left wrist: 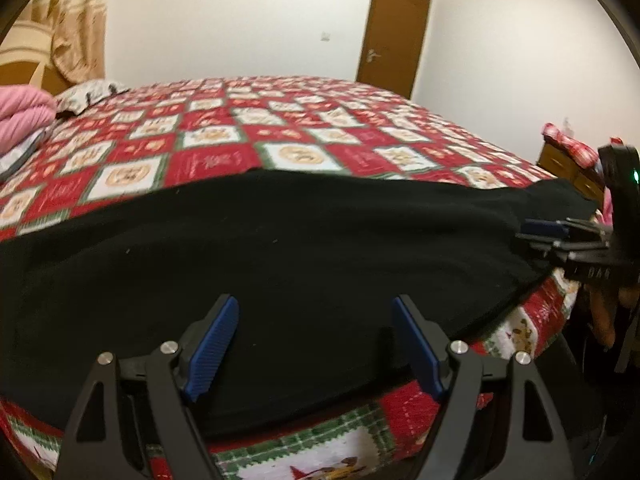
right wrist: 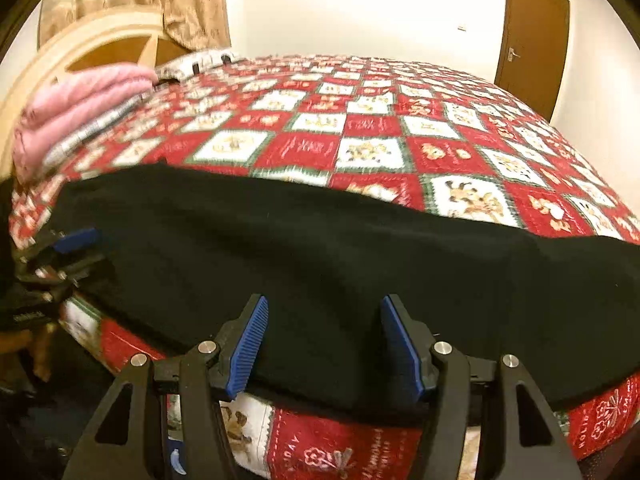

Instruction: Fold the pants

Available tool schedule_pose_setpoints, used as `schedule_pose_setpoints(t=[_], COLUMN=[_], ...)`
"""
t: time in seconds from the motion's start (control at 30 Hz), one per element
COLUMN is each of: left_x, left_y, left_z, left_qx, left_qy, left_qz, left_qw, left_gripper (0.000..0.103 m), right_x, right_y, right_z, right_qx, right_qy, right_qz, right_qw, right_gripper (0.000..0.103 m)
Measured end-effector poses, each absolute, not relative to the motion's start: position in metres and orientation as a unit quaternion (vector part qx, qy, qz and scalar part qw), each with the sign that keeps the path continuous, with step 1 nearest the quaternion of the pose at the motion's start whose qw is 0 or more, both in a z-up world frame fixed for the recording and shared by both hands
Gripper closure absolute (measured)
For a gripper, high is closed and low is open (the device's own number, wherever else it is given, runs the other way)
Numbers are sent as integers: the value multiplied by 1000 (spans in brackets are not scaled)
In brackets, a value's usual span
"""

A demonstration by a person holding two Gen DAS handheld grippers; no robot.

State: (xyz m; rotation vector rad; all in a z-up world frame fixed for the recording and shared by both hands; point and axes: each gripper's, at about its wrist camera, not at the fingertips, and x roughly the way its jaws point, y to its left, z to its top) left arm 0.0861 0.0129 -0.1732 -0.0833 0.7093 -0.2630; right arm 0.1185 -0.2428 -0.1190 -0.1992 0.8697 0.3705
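Black pants [left wrist: 280, 264] lie flat along the near edge of the bed, stretched left to right; they also fill the right wrist view [right wrist: 320, 256]. My left gripper [left wrist: 316, 312] is open, its blue pads just above the pants' near edge, holding nothing. My right gripper [right wrist: 324, 312] is open too, over the near edge of the pants. In the left wrist view the right gripper [left wrist: 532, 236] shows at the far right by the pants' end. In the right wrist view the left gripper [right wrist: 76, 244] shows at the far left edge.
The bed has a red, white and green patchwork quilt [left wrist: 304, 136]. A pink folded blanket [right wrist: 76, 100] and a patterned pillow [left wrist: 88, 94] lie by the headboard [right wrist: 100, 44]. A brown door [left wrist: 394, 32] stands in the far wall. A wooden cabinet [left wrist: 560, 164] is at the right.
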Motion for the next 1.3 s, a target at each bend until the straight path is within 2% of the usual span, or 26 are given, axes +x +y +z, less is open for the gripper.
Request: schedule_pose_setpoints(t=[0.17, 0.3, 0.77, 1.07, 1.3], left_x=[86, 85, 85, 99, 104], left_y=[9, 4, 15, 121, 196], left_z=[-175, -177, -171, -153, -158], left_qx=[-33, -18, -7, -16, -65], left_qy=[355, 357, 357, 329, 333], left_qz=[-126, -124, -107, 55, 123], left_qw=[926, 926, 928, 943, 933], left_gripper=[16, 11, 11, 11, 11], right_x=[107, 108, 95, 106, 177], right_y=[-230, -238, -237, -191, -113], right_z=[-137, -138, -131, -98, -86], right_qx=[-156, -134, -128, -102, -35], right_qy=[418, 439, 433, 393, 415], right_qz=[161, 166, 179, 236, 306], right_qw=[880, 873, 874, 883, 856], right_gripper=[42, 42, 42, 42, 42])
